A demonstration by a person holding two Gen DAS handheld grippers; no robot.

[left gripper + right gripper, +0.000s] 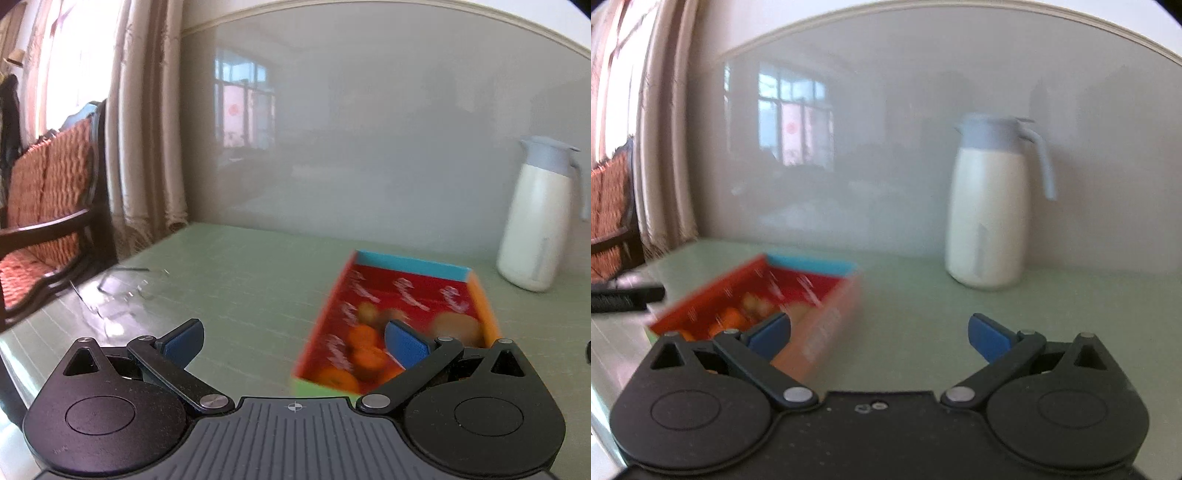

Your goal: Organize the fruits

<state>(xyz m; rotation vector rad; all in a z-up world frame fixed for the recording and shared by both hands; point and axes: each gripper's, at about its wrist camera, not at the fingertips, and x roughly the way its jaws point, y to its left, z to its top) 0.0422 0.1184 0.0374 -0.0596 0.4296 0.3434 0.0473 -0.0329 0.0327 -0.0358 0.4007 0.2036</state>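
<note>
Left wrist: left gripper [293,341] jaws wide, empty. Box [410,266] on table [240,280], right of centre; blurred oranges [364,338] inside, partly hidden by right finger.
Right wrist: right gripper [879,338] jaws wide, empty. Box [827,325] lower left, smeared, near end hidden by left finger. Jug [988,218] behind.

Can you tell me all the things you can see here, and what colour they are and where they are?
box: one, red inside with a blue end, on the table
oranges: several, orange, in the box; too blurred to count
brownish fruit: at least one, in the box by the oranges
jug: one, white with a pale blue top, at the back of the table
table: one, light green
chair: one, dark wood with an orange cushion, left of the table
curtain: beige, by the window
left gripper: black with blue pads, open, empty
right gripper: same, open, empty
</note>
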